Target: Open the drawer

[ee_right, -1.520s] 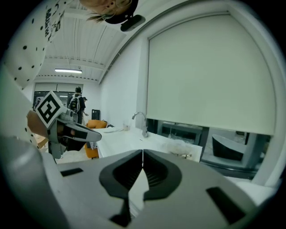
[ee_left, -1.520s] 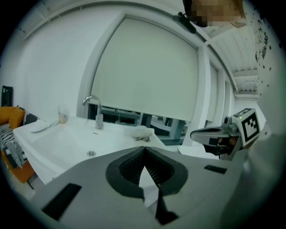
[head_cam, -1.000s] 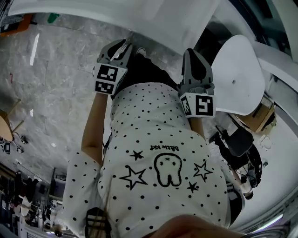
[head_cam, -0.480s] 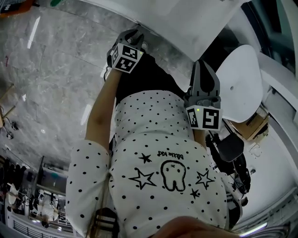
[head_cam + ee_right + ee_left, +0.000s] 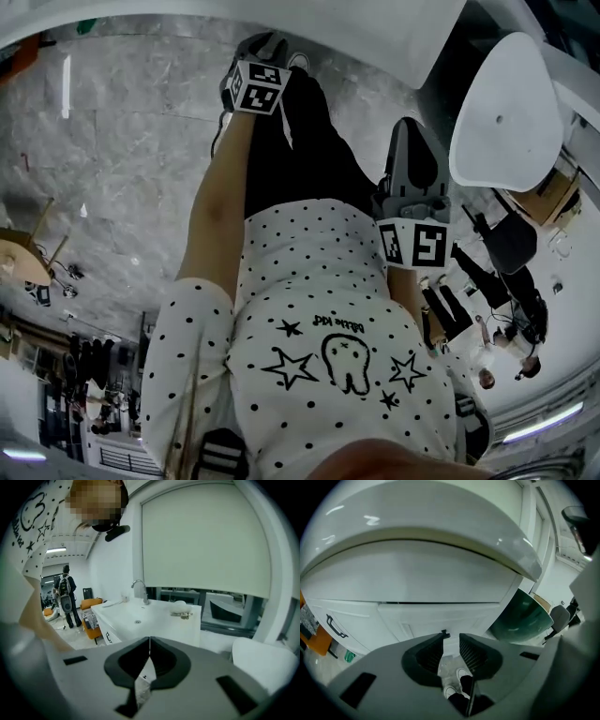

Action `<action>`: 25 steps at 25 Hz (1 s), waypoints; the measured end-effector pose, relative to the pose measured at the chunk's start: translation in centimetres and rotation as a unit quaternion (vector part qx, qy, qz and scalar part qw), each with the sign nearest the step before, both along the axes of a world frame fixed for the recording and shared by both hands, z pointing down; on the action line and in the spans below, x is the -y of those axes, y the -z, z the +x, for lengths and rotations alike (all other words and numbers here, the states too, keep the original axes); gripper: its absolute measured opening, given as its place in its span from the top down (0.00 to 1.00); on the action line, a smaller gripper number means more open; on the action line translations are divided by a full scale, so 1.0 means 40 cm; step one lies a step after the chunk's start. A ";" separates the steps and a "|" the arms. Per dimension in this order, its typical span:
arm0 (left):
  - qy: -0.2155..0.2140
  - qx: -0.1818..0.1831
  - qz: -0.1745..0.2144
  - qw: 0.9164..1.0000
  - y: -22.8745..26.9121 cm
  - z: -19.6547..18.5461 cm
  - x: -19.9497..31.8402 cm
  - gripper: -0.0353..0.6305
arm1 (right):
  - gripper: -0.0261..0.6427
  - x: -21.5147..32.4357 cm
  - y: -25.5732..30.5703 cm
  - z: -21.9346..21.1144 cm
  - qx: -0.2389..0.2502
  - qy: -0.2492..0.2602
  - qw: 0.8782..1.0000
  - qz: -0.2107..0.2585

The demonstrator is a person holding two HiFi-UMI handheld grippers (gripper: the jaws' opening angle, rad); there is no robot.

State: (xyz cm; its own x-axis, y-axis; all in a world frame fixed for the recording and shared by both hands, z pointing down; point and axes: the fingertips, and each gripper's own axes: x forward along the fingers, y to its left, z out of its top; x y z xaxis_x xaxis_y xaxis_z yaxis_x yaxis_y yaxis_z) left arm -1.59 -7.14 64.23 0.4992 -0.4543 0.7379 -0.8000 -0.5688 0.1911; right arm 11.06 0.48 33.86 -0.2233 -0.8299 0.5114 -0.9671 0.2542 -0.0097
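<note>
The left gripper [image 5: 452, 638] has dropped toward the drawer [image 5: 440, 616] — its 2 jaws just opening, empty — drawer front dead ahead; the right gripper [image 5: 150, 644], closed on nothing, hangs farther from it.

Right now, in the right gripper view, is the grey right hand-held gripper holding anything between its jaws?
No, the grey right hand-held gripper has its dark jaws closed tip to tip, with nothing pinched between them.

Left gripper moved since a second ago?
Yes: the left gripper sank toward the floor, by the white counter; its claw has just been opening, empty.
</note>
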 end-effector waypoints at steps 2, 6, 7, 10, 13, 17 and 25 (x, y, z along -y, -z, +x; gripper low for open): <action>-0.014 0.002 -0.006 1.000 -0.040 0.025 0.001 0.78 | 0.94 -0.028 -0.030 0.000 0.008 -0.022 1.000 -0.011; -0.022 -0.007 -0.014 1.000 -0.111 0.062 0.005 0.75 | 0.94 -0.082 -0.075 -0.005 0.018 -0.059 0.998 -0.025; -0.018 -0.010 -0.016 1.000 -0.127 0.066 0.005 0.75 | 0.94 -0.095 -0.087 -0.008 0.016 -0.064 0.997 -0.032; -0.003 -0.014 -0.016 1.000 -0.165 0.067 0.011 0.73 | 0.94 -0.124 -0.126 -0.017 0.009 -0.075 0.996 -0.050; 0.010 -0.014 0.000 1.000 -0.183 0.069 0.025 0.72 | 0.94 -0.148 -0.158 -0.018 0.009 -0.091 0.994 -0.062; 0.028 -0.012 0.024 0.999 -0.196 0.075 0.043 0.72 | 0.94 -0.179 -0.180 -0.020 0.015 -0.104 0.992 -0.071; 0.051 -0.005 0.032 0.998 -0.202 0.122 0.090 0.72 | 0.94 -0.195 -0.204 0.025 0.028 -0.107 0.990 -0.088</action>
